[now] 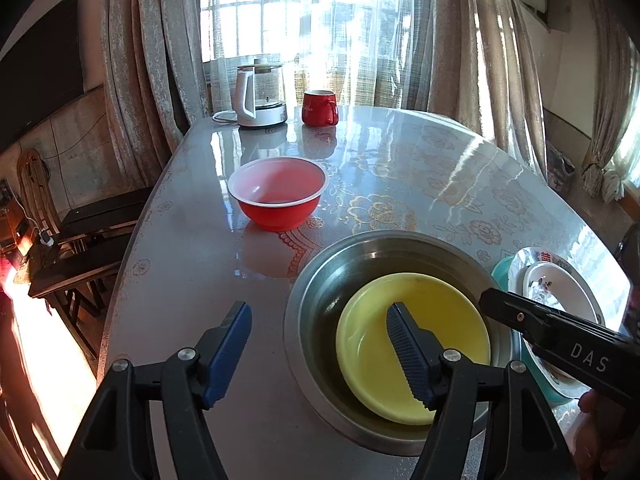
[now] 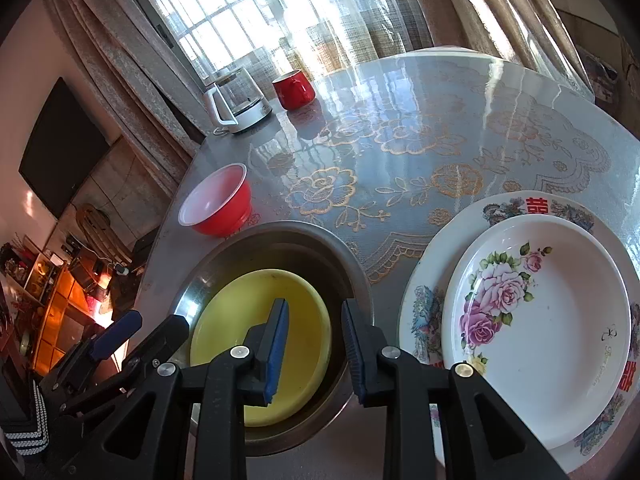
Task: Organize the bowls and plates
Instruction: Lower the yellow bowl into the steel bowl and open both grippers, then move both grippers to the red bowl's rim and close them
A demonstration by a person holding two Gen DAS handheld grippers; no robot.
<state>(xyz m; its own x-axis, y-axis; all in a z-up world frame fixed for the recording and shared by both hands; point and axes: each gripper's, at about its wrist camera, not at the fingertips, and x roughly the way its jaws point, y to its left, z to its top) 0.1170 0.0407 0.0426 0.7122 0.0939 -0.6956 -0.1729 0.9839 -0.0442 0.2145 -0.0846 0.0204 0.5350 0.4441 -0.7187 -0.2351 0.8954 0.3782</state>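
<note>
Steel basin, round, shiny and shallow, sits right ahead of both grippers with a matte yellow round plastic plate lying tilted inside, leaning toward its near-right wall. Left gripper is spread wide with nothing between its ribbed blue pads; one pad hangs over the plate, the other over the glossy floral tablecloth. Right gripper is only narrowly apart, straddling the basin's near rim, gripping nothing I can see. Beyond the left gripper: a glossy red plastic bowl, upright. Right of the right gripper: a rose-print white plate stacked on a bigger patterned one.
</note>
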